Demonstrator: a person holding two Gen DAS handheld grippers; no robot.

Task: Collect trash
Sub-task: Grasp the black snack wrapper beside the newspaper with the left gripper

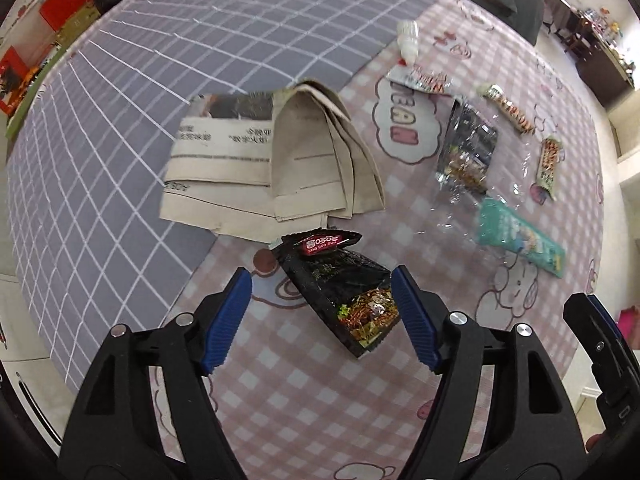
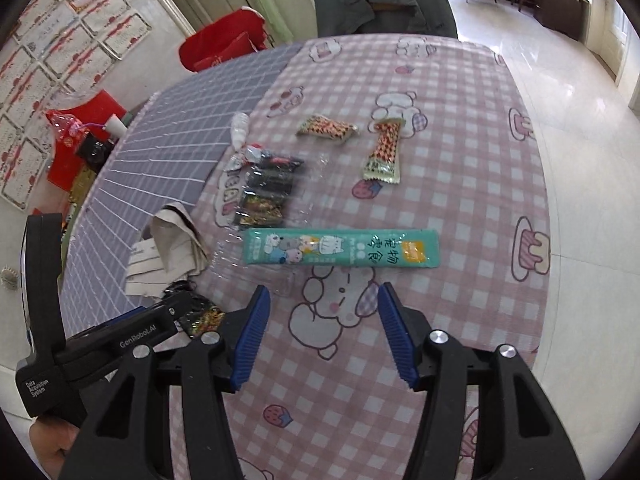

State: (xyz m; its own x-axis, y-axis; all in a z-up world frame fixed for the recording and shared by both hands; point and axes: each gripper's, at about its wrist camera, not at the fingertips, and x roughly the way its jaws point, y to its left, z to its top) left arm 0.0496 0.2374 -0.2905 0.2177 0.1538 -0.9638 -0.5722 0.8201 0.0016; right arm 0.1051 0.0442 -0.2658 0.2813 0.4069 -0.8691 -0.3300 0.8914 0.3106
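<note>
A black snack wrapper (image 1: 340,284) lies on the pink checked tablecloth (image 1: 312,392), between the blue pads of my left gripper (image 1: 322,280), which hovers open over it without pressing it. My right gripper (image 2: 322,296) is open with nothing between its pads, just short of a long teal wrapper (image 2: 340,247). More trash lies beyond: a dark clear-film packet (image 2: 268,194), two patterned stick wrappers (image 2: 384,152) (image 2: 326,128), a small white bottle (image 2: 239,130) and a folded newspaper (image 1: 272,160). The left gripper's black body (image 2: 120,340) shows at the right wrist view's lower left.
A grey grid cloth (image 1: 160,92) covers the table's left part. A grey-draped chair (image 2: 384,4) stands behind the table. Red boxes and bags (image 2: 224,44) sit on the floor at the left, and tiled floor (image 2: 580,140) runs along the table's right edge.
</note>
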